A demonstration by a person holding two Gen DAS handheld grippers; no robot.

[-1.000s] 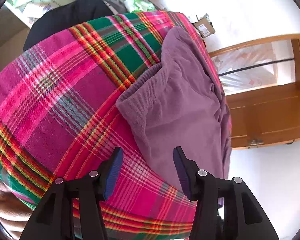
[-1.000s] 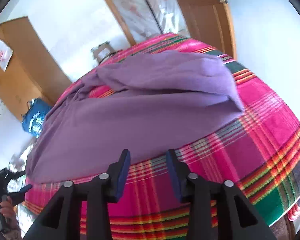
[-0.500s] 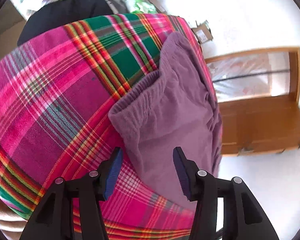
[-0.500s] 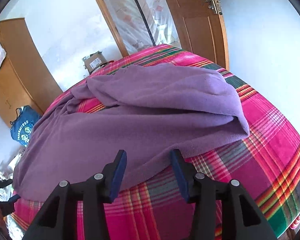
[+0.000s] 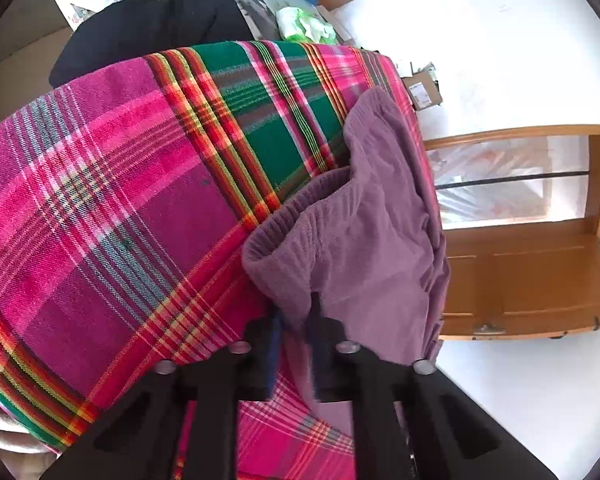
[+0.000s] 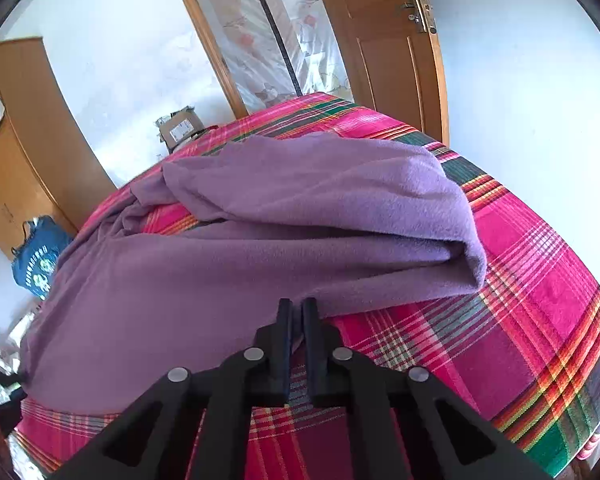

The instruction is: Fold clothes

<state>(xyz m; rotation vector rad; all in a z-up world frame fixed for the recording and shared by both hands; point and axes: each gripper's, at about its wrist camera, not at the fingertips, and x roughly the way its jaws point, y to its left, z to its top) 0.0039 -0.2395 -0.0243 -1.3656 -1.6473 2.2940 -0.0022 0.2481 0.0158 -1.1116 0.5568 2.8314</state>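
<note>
Fleece trousers in purple lie across the plaid bedspread, one leg doubled back toward the wooden door. The left gripper is closing on the ribbed waistband; the right gripper pinches the trousers' near edge. Bare bedspread stretches clear beyond the waistband.

Purple garment — soft fleecy cloth, matt, fine nap; waistband ribbed knit. Plaid bedcover — woven cloth, visible twill texture, matt. Left gripper and right gripper: black matt plastic, round silver metal pins. Door smooth varnished wood, slight sheen; latch metal. Box cardboard, paper label.
</note>
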